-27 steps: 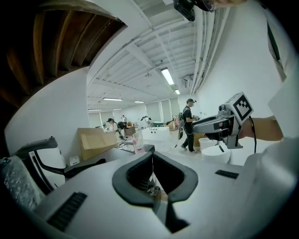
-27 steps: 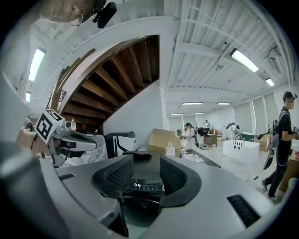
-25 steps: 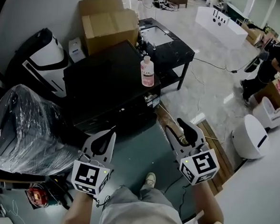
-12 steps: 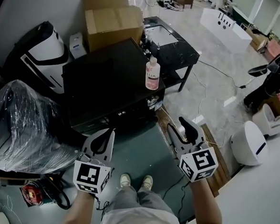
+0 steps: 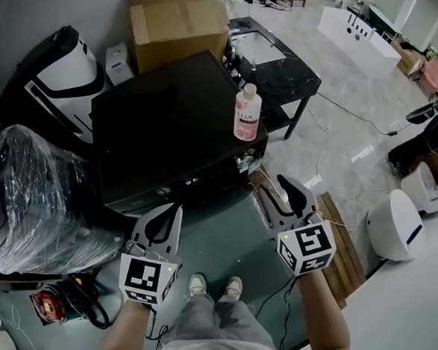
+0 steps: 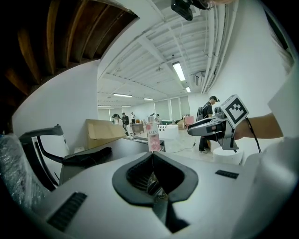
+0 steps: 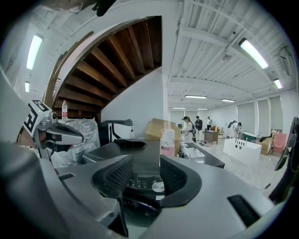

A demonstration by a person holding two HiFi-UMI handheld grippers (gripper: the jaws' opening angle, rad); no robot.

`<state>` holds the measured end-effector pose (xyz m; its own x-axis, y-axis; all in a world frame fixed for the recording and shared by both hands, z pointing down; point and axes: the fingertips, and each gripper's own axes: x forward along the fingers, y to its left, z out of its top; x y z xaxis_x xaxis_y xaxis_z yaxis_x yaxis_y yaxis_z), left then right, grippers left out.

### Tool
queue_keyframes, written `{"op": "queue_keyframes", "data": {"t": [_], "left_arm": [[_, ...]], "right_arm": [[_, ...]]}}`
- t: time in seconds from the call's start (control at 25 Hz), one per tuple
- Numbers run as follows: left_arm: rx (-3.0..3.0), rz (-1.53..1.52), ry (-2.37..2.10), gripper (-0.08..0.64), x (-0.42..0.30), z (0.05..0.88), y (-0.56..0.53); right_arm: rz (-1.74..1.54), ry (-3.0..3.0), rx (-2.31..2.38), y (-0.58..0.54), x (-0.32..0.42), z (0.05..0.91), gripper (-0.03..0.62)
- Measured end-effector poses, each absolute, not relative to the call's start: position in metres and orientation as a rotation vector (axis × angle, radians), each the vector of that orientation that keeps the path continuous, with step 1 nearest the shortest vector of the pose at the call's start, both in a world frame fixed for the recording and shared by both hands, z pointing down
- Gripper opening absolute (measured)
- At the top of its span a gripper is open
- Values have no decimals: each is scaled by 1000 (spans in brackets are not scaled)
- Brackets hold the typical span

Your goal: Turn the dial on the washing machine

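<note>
The black washing machine (image 5: 163, 122) stands just ahead of me, its silver dial (image 5: 242, 162) on the front panel at the right. In the right gripper view the dial (image 7: 158, 186) shows low between the jaws, still some way off. My right gripper (image 5: 272, 188) (image 7: 145, 163) is open and empty, in front of the machine's right corner. My left gripper (image 5: 173, 211) (image 6: 153, 156) is shut on nothing, below the machine's front edge. A pink bottle (image 5: 246, 112) (image 7: 167, 142) stands upright on the machine's top right corner.
A cardboard box (image 5: 181, 22) and a black side table (image 5: 276, 58) stand behind the machine. A plastic-wrapped bundle (image 5: 30, 195) sits at the left, a white and black appliance (image 5: 58, 69) behind it. A white round unit (image 5: 395, 224) and a wooden board (image 5: 342, 231) are at the right. Cables lie on the floor.
The view has closed in on the washing machine, and both grippers now sit a little nearer its front. Neither gripper's jaws have changed.
</note>
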<state>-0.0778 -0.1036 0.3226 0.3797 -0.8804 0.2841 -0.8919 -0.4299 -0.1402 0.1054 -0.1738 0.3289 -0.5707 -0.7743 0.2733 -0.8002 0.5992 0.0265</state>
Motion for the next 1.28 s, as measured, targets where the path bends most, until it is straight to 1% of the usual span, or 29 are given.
{"op": "queue_keyframes", "data": {"t": [0.36,0.76,1.08,1.28], "left_arm": [[2566,515,-1673,20,-82,371,-131],[2546,493,-1709,20,-84,419,-152],[2472,482,-1759,20,-106,460,-167],[2467,477,-1761,20,-107,476,-173]], "right_arm": [[162,-2546,1261,-215,97,398,207],[139,-2527,1226,-255,83,467,227],[103,-2494,1185,-285,71,506,256],[-2,-2447,1161,-298,64,522,270]]}}
